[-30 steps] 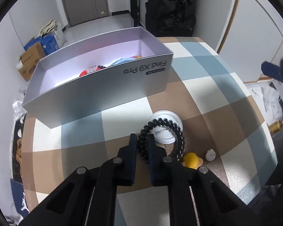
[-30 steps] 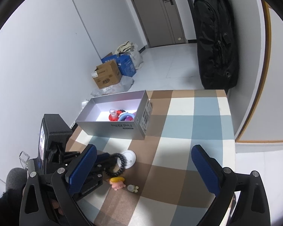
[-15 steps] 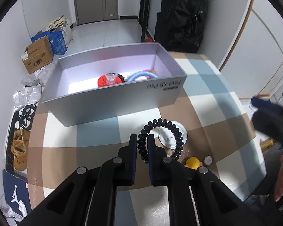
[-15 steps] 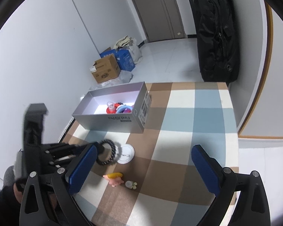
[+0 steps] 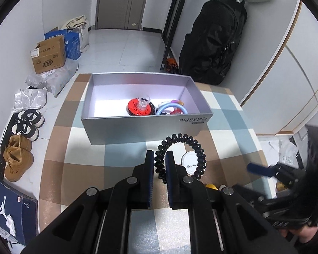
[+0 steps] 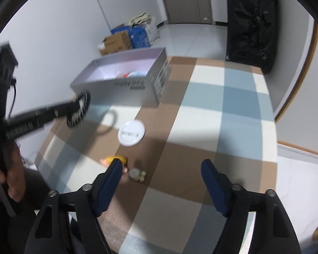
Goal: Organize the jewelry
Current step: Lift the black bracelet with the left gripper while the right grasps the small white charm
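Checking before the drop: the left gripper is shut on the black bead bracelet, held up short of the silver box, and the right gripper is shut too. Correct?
Not quite. The right gripper is open, its blue pads spread wide with nothing between them, as the right wrist view shows. The rest holds: the left gripper is shut on the black bead bracelet, short of the silver box.

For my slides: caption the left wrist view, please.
Left claw holds a black bracelet above the table, short of the box.

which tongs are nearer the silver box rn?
Left. The left tongs, shut on the black bracelet, hang just short of the silver box; the right tongs sit open, farther back.
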`<act>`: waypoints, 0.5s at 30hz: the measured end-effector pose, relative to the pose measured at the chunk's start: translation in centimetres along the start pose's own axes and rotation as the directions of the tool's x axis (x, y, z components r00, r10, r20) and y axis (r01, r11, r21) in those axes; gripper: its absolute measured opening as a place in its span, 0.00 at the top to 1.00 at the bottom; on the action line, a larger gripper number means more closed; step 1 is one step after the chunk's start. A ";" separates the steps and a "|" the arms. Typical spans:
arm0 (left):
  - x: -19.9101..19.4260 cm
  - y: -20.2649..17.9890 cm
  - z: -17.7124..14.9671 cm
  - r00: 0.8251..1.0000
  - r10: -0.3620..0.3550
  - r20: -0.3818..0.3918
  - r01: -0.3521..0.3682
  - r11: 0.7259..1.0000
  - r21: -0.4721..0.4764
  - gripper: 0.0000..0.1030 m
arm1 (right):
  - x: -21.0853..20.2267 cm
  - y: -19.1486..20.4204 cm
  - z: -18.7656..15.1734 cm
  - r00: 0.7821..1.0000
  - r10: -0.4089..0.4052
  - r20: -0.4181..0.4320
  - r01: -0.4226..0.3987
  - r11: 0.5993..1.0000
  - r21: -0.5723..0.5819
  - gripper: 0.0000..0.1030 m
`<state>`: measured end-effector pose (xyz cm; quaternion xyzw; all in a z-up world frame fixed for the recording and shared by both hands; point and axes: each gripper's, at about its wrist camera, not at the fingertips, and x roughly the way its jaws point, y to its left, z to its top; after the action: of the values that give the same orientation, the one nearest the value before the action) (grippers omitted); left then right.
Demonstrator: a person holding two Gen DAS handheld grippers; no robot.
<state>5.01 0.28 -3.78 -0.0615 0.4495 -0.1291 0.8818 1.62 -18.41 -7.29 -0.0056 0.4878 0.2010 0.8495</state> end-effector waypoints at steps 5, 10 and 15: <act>-0.4 0.6 -0.1 1.000 -0.006 0.010 0.006 1.000 -0.018 0.94 | 0.7 1.8 -0.9 0.999 -0.026 -0.021 0.024 0.995 -0.101 0.45; -1.0 1.1 -0.1 0.999 -0.019 0.028 0.020 0.999 -0.034 0.94 | 1.7 2.8 -1.2 0.998 -0.056 -0.027 0.051 0.986 -0.160 0.53; -1.5 1.5 0.0 0.999 -0.024 0.047 0.026 0.999 -0.042 0.94 | 2.0 3.7 -1.2 0.997 -0.080 -0.021 0.074 0.976 -0.203 0.74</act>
<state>4.37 2.11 -2.95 -0.0890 0.4306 -0.1289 0.8888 0.26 -14.58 -8.92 -0.1136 0.4764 0.2162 0.8446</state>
